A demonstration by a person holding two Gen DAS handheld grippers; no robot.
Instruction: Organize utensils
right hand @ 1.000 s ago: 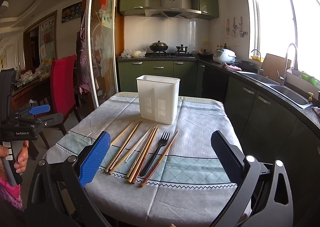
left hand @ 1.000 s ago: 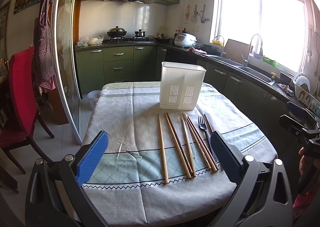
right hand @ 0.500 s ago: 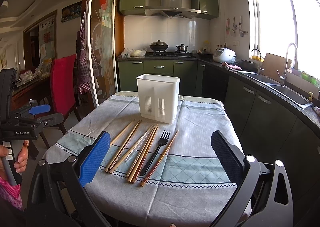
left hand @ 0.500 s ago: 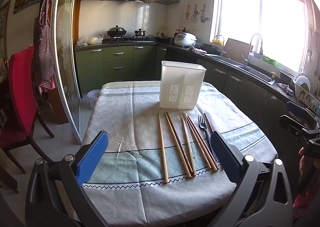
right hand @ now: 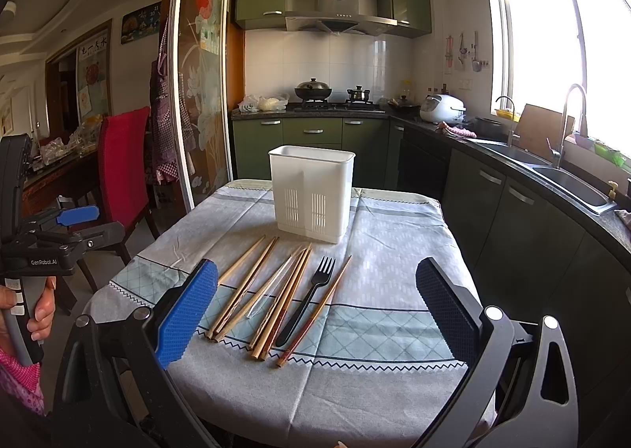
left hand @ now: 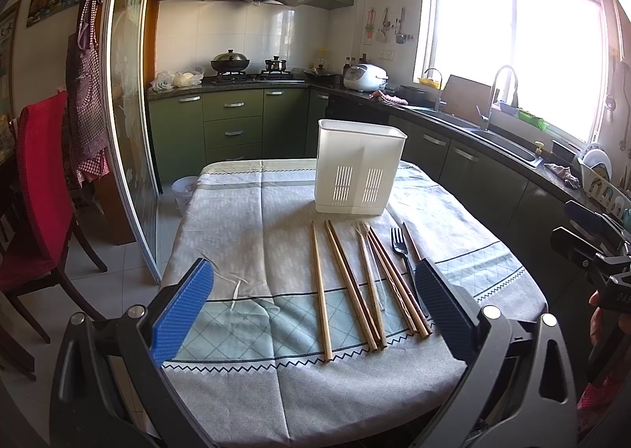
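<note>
Several wooden chopsticks [left hand: 347,282] [right hand: 252,286] lie side by side on the clothed table, with a black plastic fork [left hand: 402,254] [right hand: 311,294] among them. Behind them stands an empty white slotted utensil holder [left hand: 357,168] [right hand: 311,191]. My left gripper [left hand: 315,310] hovers open above the table's near edge, short of the chopsticks' near ends. My right gripper [right hand: 315,310] is open too, held back over the near edge in the same way. Neither holds anything. Each gripper shows at the edge of the other's view, held by a hand [right hand: 39,306].
The table [left hand: 244,211] carries a grey and pale green checked cloth. A red-covered chair [left hand: 35,187] stands to the left by a glass sliding door [left hand: 126,112]. Green kitchen cabinets, a stove with pots and a sink counter [left hand: 493,140] run behind and along the right.
</note>
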